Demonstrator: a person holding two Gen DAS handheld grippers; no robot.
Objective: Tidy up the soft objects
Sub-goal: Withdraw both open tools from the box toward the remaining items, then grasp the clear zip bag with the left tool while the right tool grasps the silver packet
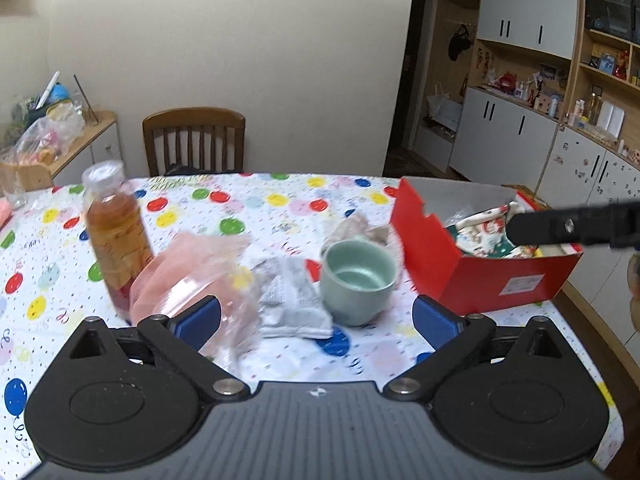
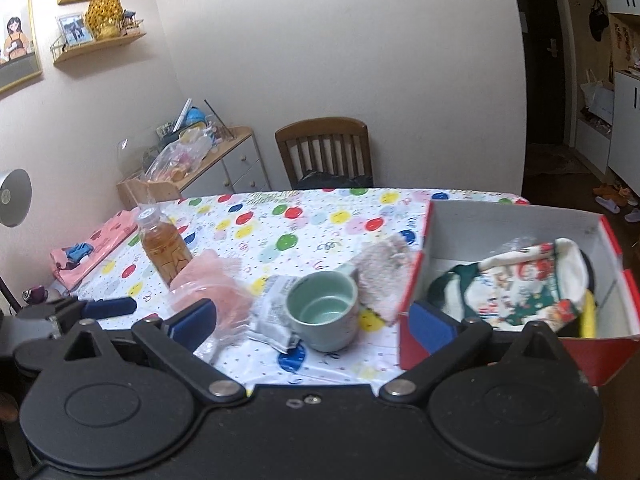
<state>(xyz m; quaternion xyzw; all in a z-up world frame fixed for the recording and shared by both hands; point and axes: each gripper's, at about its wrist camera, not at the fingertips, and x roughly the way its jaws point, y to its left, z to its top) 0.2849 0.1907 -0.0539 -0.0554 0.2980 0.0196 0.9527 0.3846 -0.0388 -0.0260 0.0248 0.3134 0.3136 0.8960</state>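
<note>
My left gripper (image 1: pixel 318 320) hangs open and empty over the near side of the table. Beyond it lie a pink soft item in a clear bag (image 1: pixel 192 276) and a grey-white soft packet (image 1: pixel 292 300). A fuzzy pale cloth (image 1: pixel 360 226) lies behind the green cup (image 1: pixel 358 280). My right gripper (image 2: pixel 313 324) is also open and empty, near the red box (image 2: pixel 416 276). The box holds a Christmas-print cloth (image 2: pixel 520 284). In the right wrist view I see the bagged pink item (image 2: pixel 216 284), the packet (image 2: pixel 272 312) and the fuzzy cloth (image 2: pixel 384 276) leaning on the box.
A bottle of amber drink (image 1: pixel 116 232) stands upright at the left beside the pink bag. The balloon-print tablecloth (image 1: pixel 280 200) covers the table. A wooden chair (image 1: pixel 194 140) stands at the far edge. A pink bundle (image 2: pixel 92 248) lies at the table's far left.
</note>
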